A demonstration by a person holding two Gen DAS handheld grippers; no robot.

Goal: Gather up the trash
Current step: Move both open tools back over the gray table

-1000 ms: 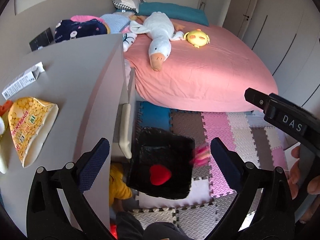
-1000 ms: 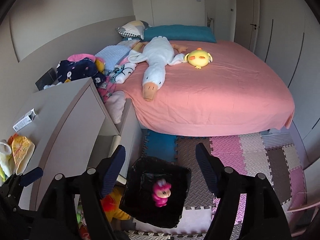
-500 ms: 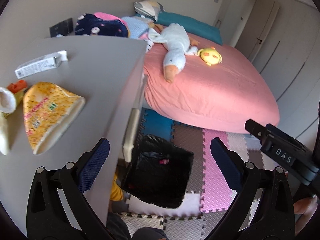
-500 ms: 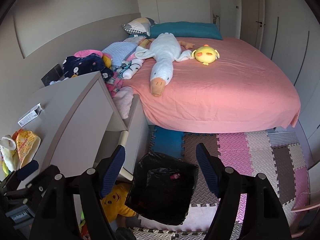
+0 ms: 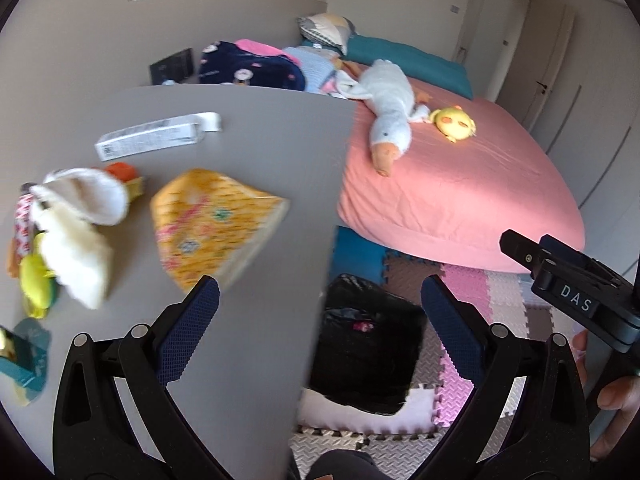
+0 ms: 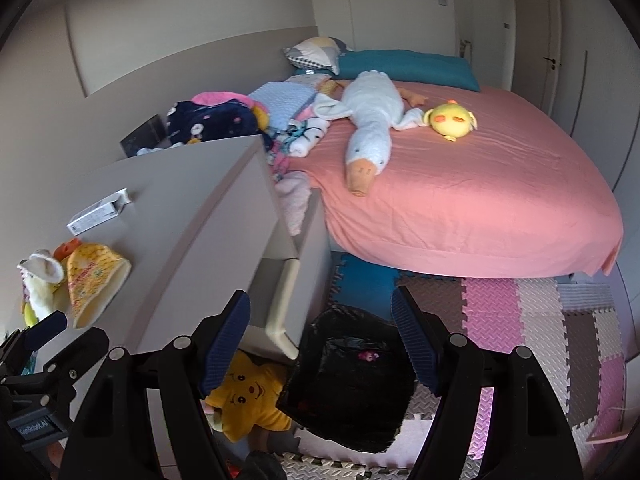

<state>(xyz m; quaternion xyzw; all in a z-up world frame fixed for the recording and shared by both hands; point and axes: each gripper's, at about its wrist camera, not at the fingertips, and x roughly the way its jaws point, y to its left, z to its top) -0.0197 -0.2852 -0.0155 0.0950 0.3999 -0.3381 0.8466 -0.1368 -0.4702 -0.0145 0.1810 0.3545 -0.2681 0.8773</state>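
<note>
Black-lined bin (image 5: pixel 366 344) on the foam floor mat (image 6: pixel 520 320), just beside the grey bench (image 5: pixel 248 160); a small pink item (image 6: pixel 368 356) lies inside it. We log what's left, approx. as follows:

- Yellow snack bag (image 5: pixel 212 222): on the bench top, near its front edge, open end toward the bed side. Prob. trash, not yet collected.
- White carton (image 5: pixel 156 136): flat on the bench, further back, apart from the bag. Flap open. Also prob. trash.
- Soft toys (image 5: pixel 72 236): white and yellow heap at the bench's left, touching or nearly touching the bag. Not trash, we judge.
- Teal item (image 5: pixel 24 356): bench's near-left corner, too cut off to ID.
- Left claw (image 5: pixel 320 328): released, jaws wide, nothing betw. them; it hangs over the bench edge w/ the bag just ahead of its left finger.
- Right claw (image 6: pixel 320 340): released too, empty, above the bin.
- Yellow star plush (image 6: pixel 248 400): on the floor under the bench, beside the bin.
- Bed (image 6: pixel 480 200): pink sheet, goose plush (image 6: pixel 368 132), yellow chick (image 6: pixel 452 120). Leave as is.

Risks, our judgement: bag is thin & slick, so a pinch on one layer may slip or spill contents. Toys sit close, so a wide claw could snag one. View is blurred, so aim may be off. Carton lies flat, hard to get under.
</note>
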